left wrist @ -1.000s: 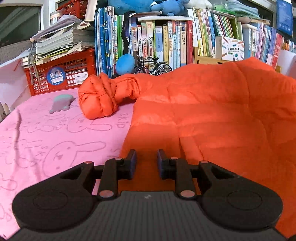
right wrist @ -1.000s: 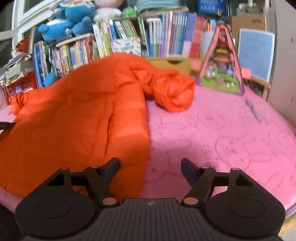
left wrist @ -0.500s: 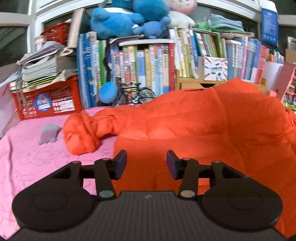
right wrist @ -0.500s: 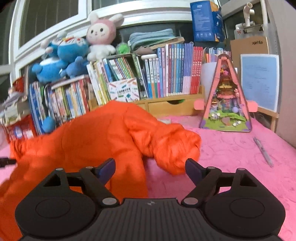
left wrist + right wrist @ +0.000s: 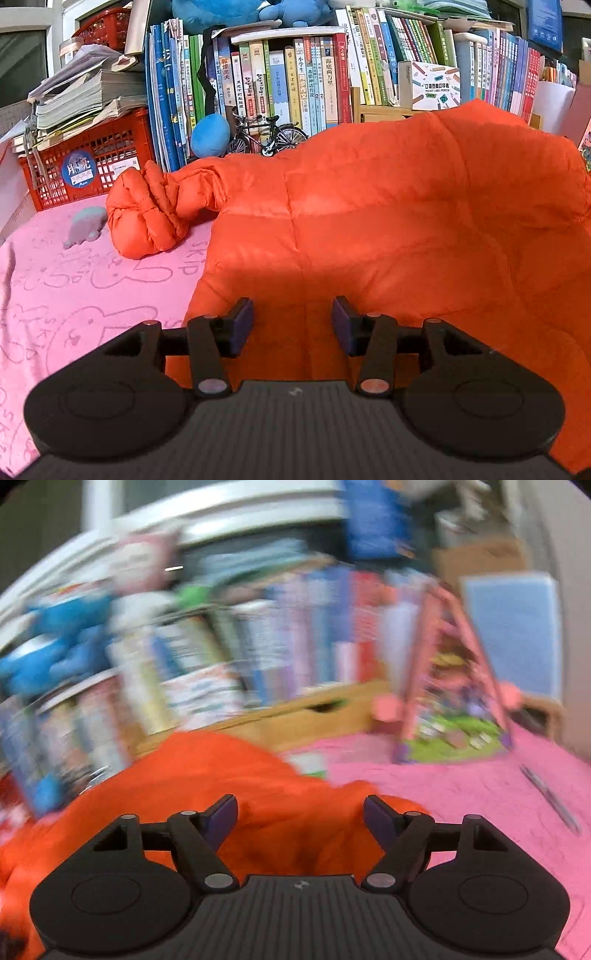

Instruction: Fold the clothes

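white box (image 5: 436, 85) "POCKET LABEL PRINTER", book spine (image 5: 330, 74) "海底两万里"

We note a pink bunny-print cloth (image 5: 92, 295) covering the surface. At its far left edge stands a red plastic crate (image 5: 92, 162) with a round blue sticker, topped by a stack of papers (image 5: 85, 96). A small grey plush (image 5: 85, 230) lies on the cloth near the crate. Upright books (image 5: 288, 81) line the back; before them sit a blue ball (image 5: 210, 134) and a model bicycle (image 5: 267, 136). Right view, blurred: a triangular pink toy house (image 5: 454, 694) and a pen (image 5: 550, 799) on the cloth.
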A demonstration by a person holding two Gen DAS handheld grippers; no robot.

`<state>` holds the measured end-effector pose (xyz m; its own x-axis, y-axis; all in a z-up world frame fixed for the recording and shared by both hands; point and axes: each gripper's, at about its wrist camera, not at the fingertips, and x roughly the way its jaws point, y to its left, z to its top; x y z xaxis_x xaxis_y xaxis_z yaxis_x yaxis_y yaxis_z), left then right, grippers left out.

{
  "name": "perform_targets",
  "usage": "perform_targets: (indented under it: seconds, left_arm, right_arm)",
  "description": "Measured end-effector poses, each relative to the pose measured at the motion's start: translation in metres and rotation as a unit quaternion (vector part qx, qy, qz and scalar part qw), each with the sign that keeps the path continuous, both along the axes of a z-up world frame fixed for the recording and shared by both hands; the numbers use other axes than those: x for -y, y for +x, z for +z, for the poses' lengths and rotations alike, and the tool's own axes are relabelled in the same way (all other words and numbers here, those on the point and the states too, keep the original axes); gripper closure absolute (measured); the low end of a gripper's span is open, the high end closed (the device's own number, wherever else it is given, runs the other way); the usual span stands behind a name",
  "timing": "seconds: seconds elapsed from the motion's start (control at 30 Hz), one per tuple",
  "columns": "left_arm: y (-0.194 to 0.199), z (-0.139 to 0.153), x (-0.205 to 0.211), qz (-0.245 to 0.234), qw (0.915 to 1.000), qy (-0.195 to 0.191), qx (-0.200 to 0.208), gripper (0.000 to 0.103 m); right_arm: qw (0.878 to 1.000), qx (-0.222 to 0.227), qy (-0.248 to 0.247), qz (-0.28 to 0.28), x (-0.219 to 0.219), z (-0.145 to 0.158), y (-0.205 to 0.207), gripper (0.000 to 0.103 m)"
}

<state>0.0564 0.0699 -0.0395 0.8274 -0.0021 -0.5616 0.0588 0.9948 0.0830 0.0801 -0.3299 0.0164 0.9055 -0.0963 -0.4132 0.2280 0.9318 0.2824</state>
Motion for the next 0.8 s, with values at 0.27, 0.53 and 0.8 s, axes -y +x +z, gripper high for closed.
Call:
perform_targets:
  seconds: [0.27,0.53,0.8]
  left_arm:
    - [-0.002,0.013,0.004,-0.008,0.9998,-0.012,0.015,0.056]
    - [0.027,0.09,0.093,-0.134,0.9812,-0.02,0.137,0.051]
    - [0.102,0.051,0.237,-0.187,0.9752,0.034,0.113,0.051]
  right_arm:
    - [0.995,-0.068,0.055,-0.053,0.034,-0.035,0.042,0.05]
    - [0.995,-0.053,0.085,-0.024,0.052,-0.036,0.014,0.071]
    - [0.992,-0.04,0.116,-0.005,0.06,-0.035,-0.015,0.075]
